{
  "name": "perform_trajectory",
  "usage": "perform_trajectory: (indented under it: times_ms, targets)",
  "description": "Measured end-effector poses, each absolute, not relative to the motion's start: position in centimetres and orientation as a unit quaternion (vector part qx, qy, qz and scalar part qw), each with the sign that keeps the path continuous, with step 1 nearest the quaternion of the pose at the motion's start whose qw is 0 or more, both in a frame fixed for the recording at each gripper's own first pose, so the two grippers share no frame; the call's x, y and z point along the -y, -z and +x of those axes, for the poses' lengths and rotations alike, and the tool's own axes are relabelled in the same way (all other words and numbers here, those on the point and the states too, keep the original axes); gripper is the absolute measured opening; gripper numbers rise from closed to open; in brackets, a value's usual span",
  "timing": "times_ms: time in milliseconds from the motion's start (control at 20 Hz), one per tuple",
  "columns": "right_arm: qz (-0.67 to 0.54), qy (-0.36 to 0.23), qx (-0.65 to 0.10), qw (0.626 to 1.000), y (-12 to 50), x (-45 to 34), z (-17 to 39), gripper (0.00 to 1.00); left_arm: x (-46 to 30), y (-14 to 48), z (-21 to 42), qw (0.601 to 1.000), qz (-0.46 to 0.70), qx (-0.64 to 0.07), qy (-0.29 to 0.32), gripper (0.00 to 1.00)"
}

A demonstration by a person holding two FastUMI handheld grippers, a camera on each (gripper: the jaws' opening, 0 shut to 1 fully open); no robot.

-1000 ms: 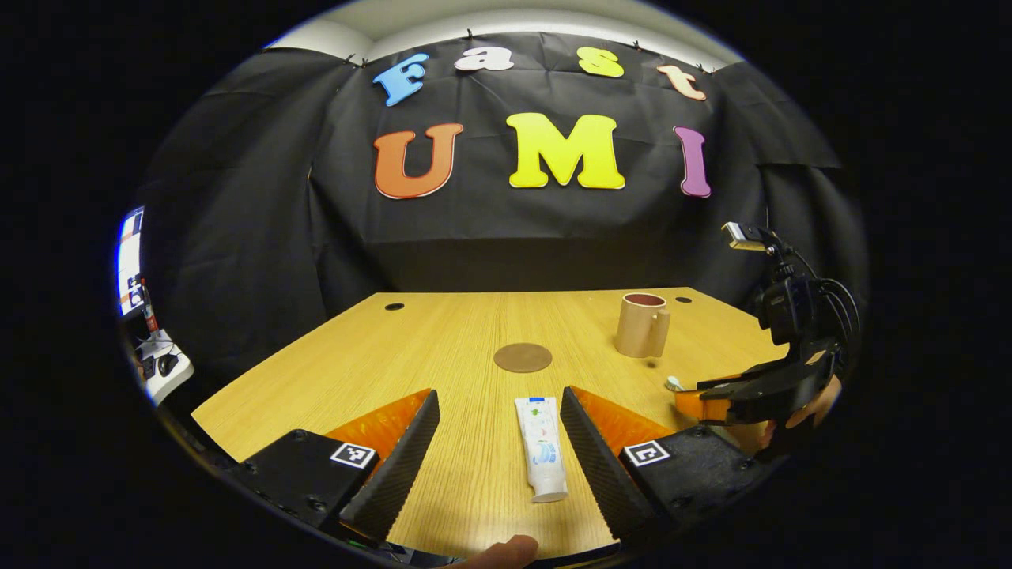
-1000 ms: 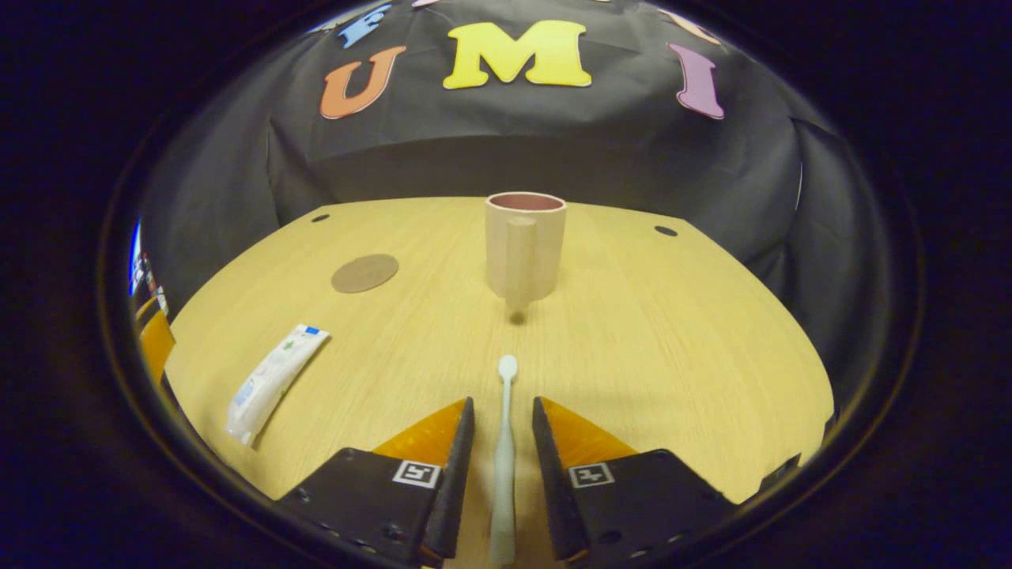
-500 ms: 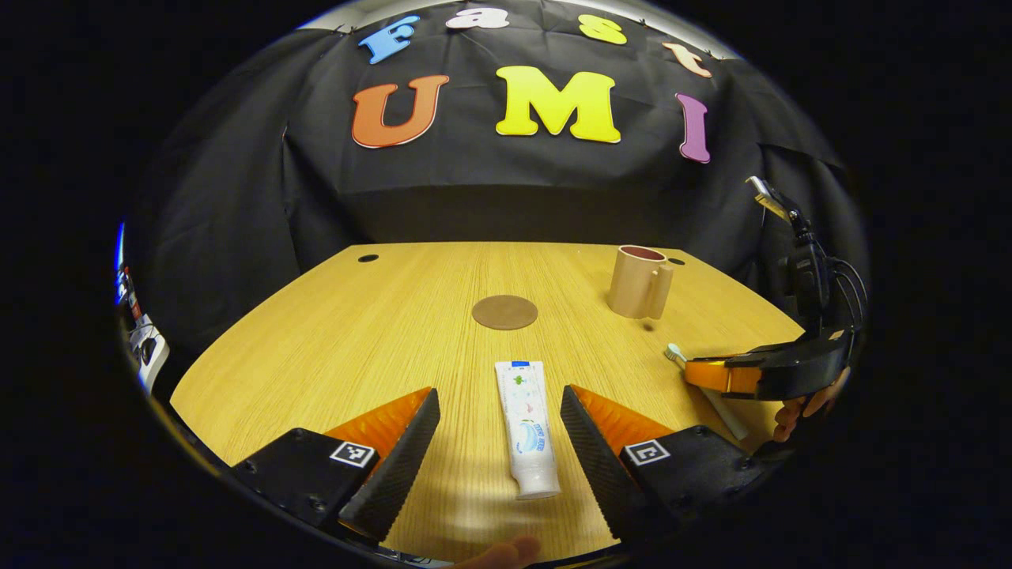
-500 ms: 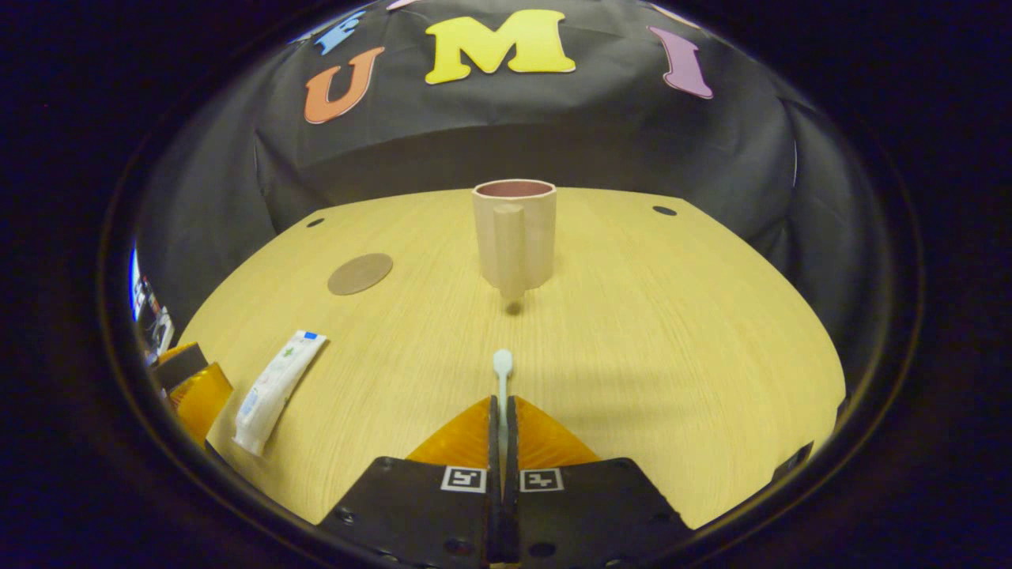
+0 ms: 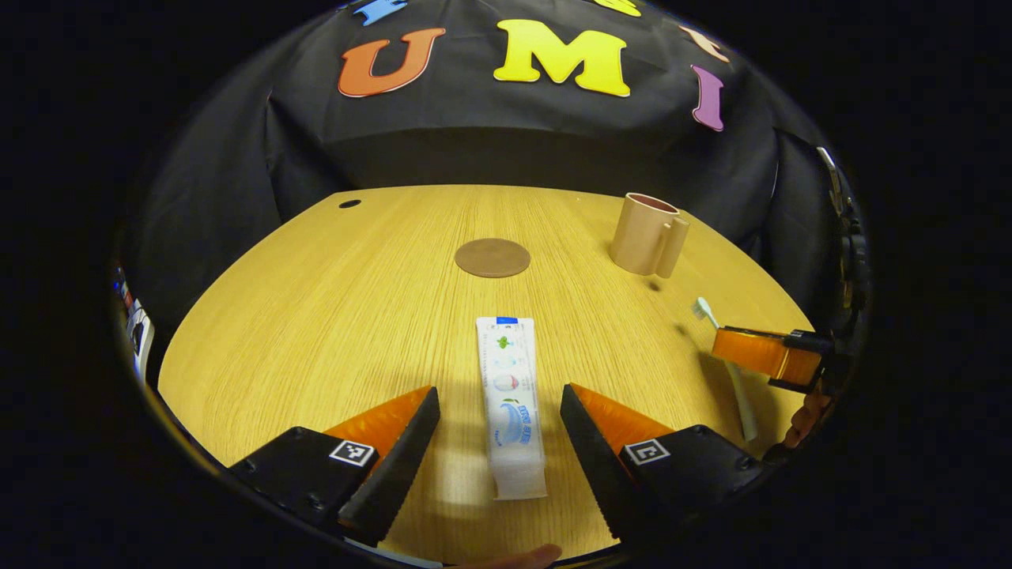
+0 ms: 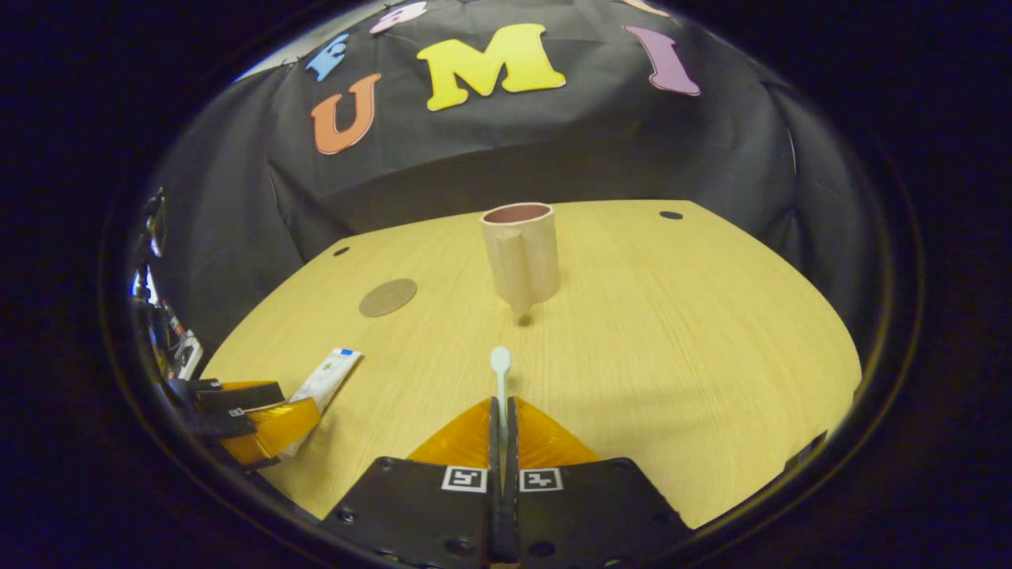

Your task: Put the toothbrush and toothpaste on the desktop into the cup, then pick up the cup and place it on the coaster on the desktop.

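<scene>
Toothbrush [image 6: 500, 371] sits pinched in the right gripper [image 6: 500, 411], both fingers pressed tight on its handle, bristle head poking out toward twelve o'clock in the right gripper view. Dead ahead of that head, apart from it, stands the cup [image 6: 522, 254], upright on the desktop [image 6: 696, 332], handle facing the camera. Out at ten o'clock from the cup lies the round coaster [image 6: 388, 297], flat and bare.

Over to the left gripper view: toothpaste [image 5: 510, 403] lies flat on the desktop, cap end toward twelve o'clock, right between the fingers of the left gripper [image 5: 500, 427]. That gripper is spread wide, a finger on each side of the tube, neither one touching it. Beyond the tube at twelve o'clock is the coaster, the cup at about one o'clock, and at three o'clock the right gripper carries the toothbrush, its head tilted up off the wood.
</scene>
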State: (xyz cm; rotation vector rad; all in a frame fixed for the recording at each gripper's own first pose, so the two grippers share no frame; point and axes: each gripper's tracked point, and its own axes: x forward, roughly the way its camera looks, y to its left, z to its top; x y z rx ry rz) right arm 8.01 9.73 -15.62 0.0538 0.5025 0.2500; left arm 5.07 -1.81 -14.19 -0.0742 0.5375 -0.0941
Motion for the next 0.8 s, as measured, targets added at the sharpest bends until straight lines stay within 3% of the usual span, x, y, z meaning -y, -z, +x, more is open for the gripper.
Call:
perform_trajectory:
  times_ms: [250, 500, 550, 600, 800]
  targets:
    - [0.02, -0.111, -0.218, 0.969, 13.6, -8.4, 6.6, 0.01, 2.6, 15.1, 5.8, 0.958, -0.012, -0.285, 0.038, 0.91]
    - [0.026, -0.121, -0.198, 0.972, 12.2, -8.1, 5.2, 0.0, 2.9, 15.4, 5.9, 0.954, 0.0, -0.297, 0.034, 0.6]
    - [0.028, -0.122, -0.195, 0.973, 11.9, -8.0, 5.0, 0.0, 2.9, 15.4, 5.9, 0.954, 0.001, -0.298, 0.034, 0.58]
    - [0.03, -0.123, -0.193, 0.973, 11.6, -7.9, 4.9, 0.0, 2.8, 15.3, 5.8, 0.954, 0.001, -0.299, 0.032, 0.47]
    - [0.026, -0.121, -0.194, 0.973, 11.5, -7.3, 4.2, 0.0, 3.0, 15.2, 5.4, 0.96, 0.007, -0.277, 0.045, 0.44]
